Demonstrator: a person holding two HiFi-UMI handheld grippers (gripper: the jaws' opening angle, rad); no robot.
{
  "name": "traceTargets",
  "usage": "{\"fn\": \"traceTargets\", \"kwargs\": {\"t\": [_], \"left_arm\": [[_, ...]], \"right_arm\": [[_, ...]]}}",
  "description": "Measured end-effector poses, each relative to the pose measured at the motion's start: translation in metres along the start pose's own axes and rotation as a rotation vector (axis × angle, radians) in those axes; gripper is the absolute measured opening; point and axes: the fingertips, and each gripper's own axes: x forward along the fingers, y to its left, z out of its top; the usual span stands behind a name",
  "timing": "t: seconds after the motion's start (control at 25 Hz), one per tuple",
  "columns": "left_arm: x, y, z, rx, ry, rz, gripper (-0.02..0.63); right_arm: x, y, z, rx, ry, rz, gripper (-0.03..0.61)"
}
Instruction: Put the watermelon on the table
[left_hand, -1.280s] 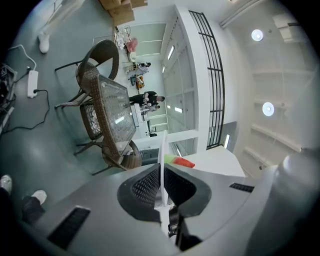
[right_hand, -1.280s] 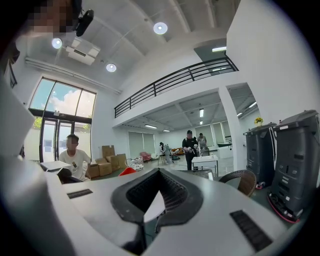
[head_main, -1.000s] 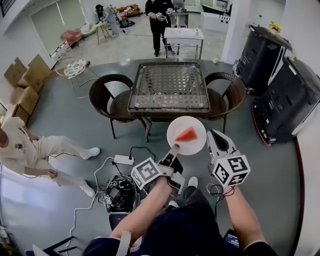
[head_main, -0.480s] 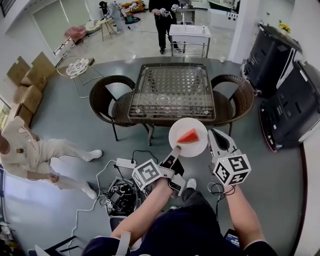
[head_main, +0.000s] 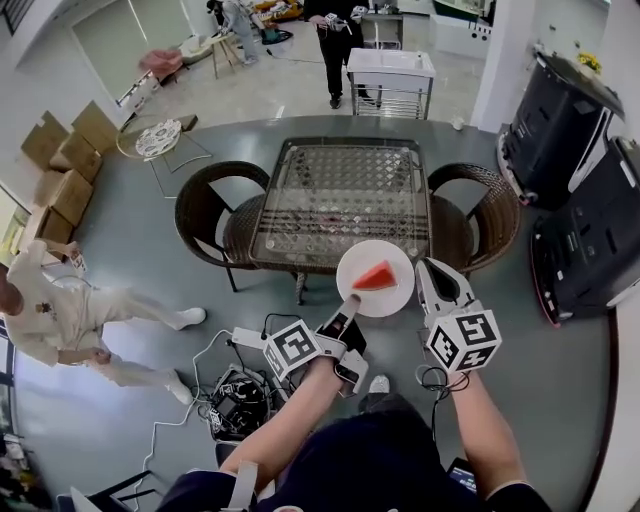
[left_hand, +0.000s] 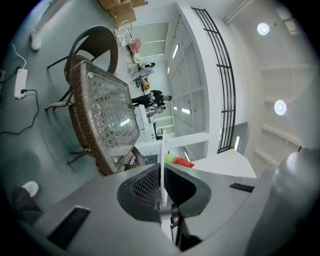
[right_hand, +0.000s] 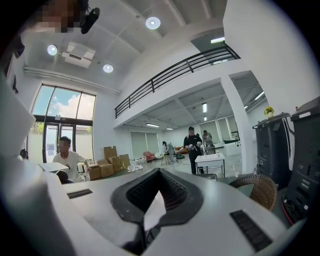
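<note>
**Head view.** Left gripper (head_main: 347, 304): clenched on the near rim of a white plate (head_main: 357, 293). Watermelon slice (head_main: 375, 275): lies on that plate, carried in the air at the near edge of the glass-topped table (head_main: 282, 252), not set down. Right gripper (head_main: 432, 272): just right of the plate, apart from it. Tabletop bare. Wicker chairs flank it, left (head_main: 205, 205) and right (head_main: 492, 212); the near side between them is open. Cables and a power strip (head_main: 247, 338) on the floor at lower left.

**Left gripper view.** Plate seen edge-on, pinched between the ribbed pads; a red tip of the slice shows past it. The table edge lies beyond.

**Right gripper view.** Jaws closed together, nothing in them. Only this view shows the room at eye level: a standing person (right_hand: 192, 145) by a white cart (right_hand: 210, 161), and cardboard boxes (right_hand: 106, 167).
</note>
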Motion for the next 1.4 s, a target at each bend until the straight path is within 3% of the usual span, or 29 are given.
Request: {"fn": "traceTargets", "kwargs": {"t": [0.72,1.4], "left_arm": [[0.109,-0.001,0.041,0.008,-0.006,0.028,0.015],[0.246,0.050,0.109,-0.006,0.205,0.051,0.015]], "right_arm": [[0.082,-0.080,0.015,-0.010,0.030,0.034,0.002],[0.191,-0.160,-0.005,-0.015,0.144,-0.156,0.002]]}}
